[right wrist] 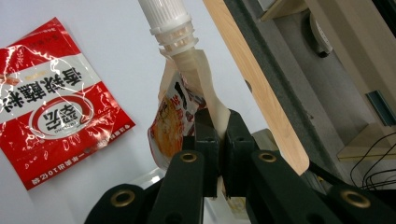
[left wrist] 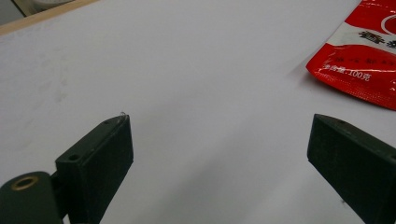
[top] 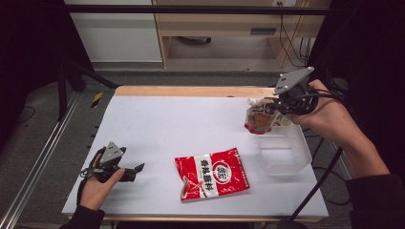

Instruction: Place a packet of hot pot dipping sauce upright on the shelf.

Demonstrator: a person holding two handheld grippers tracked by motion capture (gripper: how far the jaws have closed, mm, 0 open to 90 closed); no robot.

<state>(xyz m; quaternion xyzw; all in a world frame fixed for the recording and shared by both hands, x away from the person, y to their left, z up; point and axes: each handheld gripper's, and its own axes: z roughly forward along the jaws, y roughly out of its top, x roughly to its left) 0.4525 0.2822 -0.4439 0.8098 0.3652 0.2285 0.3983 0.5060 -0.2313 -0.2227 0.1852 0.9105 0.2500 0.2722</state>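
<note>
A spouted pouch [top: 259,118] with a white cap hangs in the air at the table's right, above the far-left corner of a clear plastic bin [top: 282,151]. My right gripper [top: 278,106] is shut on the pouch's upper edge; in the right gripper view its jaws pinch the pouch [right wrist: 180,105] just below the spout, near the gripper [right wrist: 217,128]. A red and white sachet [top: 211,173] lies flat at the table's middle front, also seen as the sachet [left wrist: 362,56] and the sachet [right wrist: 53,100]. My left gripper [top: 137,169] rests open at the front left, its gripper [left wrist: 219,144] holding nothing.
The white table top [top: 181,124] has a wooden strip along its far edge. Behind it stand wooden furniture and cables. A metal rail runs along the left side, and a black cable trails off the table's right front.
</note>
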